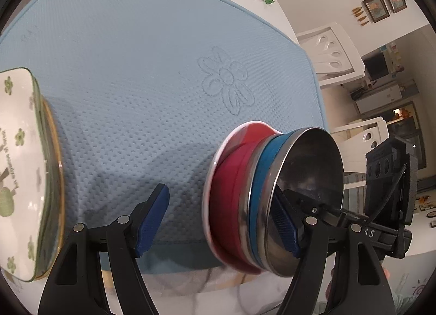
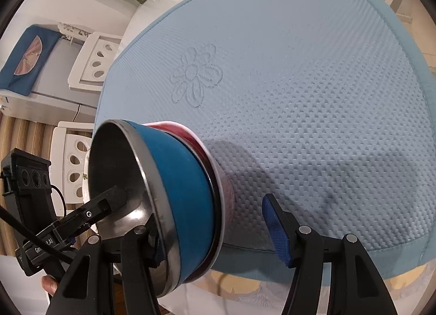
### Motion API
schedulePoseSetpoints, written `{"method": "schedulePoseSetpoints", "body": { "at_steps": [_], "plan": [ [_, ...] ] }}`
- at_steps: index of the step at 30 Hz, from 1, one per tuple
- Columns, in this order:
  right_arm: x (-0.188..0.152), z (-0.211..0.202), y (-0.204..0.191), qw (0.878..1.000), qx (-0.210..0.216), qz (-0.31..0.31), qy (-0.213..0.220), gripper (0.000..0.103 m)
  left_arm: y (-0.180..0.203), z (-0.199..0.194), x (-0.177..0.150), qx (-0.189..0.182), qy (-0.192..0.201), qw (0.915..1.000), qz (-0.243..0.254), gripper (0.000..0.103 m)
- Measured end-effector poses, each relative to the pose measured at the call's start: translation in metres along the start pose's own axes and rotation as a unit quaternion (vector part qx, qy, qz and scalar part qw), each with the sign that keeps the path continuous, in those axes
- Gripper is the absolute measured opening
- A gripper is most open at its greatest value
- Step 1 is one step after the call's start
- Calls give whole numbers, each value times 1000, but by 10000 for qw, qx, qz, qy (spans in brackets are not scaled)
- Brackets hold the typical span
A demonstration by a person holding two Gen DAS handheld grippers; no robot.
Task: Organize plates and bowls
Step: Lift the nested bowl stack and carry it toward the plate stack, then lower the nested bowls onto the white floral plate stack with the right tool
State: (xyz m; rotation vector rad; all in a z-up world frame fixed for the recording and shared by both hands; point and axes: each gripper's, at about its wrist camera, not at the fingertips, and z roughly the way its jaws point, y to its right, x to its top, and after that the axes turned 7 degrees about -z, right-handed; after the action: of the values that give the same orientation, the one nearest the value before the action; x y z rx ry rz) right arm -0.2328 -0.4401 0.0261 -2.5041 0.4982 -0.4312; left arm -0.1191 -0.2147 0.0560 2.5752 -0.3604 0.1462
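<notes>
Both grippers stand open at the blue bowl (image 1: 263,178), stacked in the red bowl (image 1: 231,187) on the mat (image 1: 136,69); left gripper (image 1: 220,222) and right gripper (image 2: 215,236) each straddle its rim, pads clear.

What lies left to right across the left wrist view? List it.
White dish with green print → glass plate under it → red bowl → blue bowl nested in it → right claw's body.

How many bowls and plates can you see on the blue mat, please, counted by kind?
Bowls: 2, a blue bowl with a steel inside, nested in a red bowl.
Plates: 2, a white square plate with green flowers on a glass plate with a gold rim.
Total: 4, all on the blue mat.
</notes>
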Motion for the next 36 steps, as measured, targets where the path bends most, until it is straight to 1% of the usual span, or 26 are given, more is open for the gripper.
{"method": "schedulePoseSetpoints", "body": {
  "at_steps": [3, 4, 6, 8, 9, 10, 12, 14, 18, 21, 24, 27, 33, 36],
  "plan": [
    [0, 2, -4, 10000, 14, -51, 39, 59, 2, 7, 0, -42, -72, 10000, 27, 69],
    [0, 3, -6, 10000, 11, -82, 50, 59, 2, 9, 0, -62, -67, 10000, 30, 66],
    [0, 6, -10, 9999, 52, -85, 44, 58, 2, 12, 0, -144, -115, 9998, 8, 52],
    [-1, 8, -11, 9999, 129, -42, 53, 57, 1, 16, -3, -269, -207, 9994, -65, 45],
    [-1, 8, -12, 9998, 174, -24, 69, 53, 1, 16, -5, -250, -162, 9995, -90, 45],
    [-2, 8, -15, 9997, 194, -37, 105, 52, 3, 15, -6, -198, -97, 9997, -77, 45],
    [-4, 7, -23, 9996, 17, -203, 196, 51, 7, 14, -9, -89, 14, 10000, 22, 45],
    [-5, 6, -31, 9986, -166, -411, 284, 51, 8, 13, -9, -79, 66, 9999, 14, 45],
    [-4, 6, -36, 9974, -299, -591, 297, 51, 4, 8, -10, -106, 164, 9998, 13, 45],
    [-1, 8, -44, 9952, -414, -837, 307, 51, 0, 3, -9, -120, 225, 9997, -21, 44],
    [2, 8, -50, 9927, -537, -1019, 363, 50, -2, 0, -6, -57, 255, 9997, 9, 45],
    [3, 7, -52, 9919, -533, -1081, 405, 50, -2, -6, -5, 28, 383, 9992, 98, 45],
    [3, 6, -58, 9912, -576, -1102, 446, 50, 7, -11, 5, 172, 436, 9986, 263, 45],
    [5, 7, -58, 9924, -583, -988, 438, 50, 10, -10, 8, 217, 403, 9985, 297, 45]
  ]
}}
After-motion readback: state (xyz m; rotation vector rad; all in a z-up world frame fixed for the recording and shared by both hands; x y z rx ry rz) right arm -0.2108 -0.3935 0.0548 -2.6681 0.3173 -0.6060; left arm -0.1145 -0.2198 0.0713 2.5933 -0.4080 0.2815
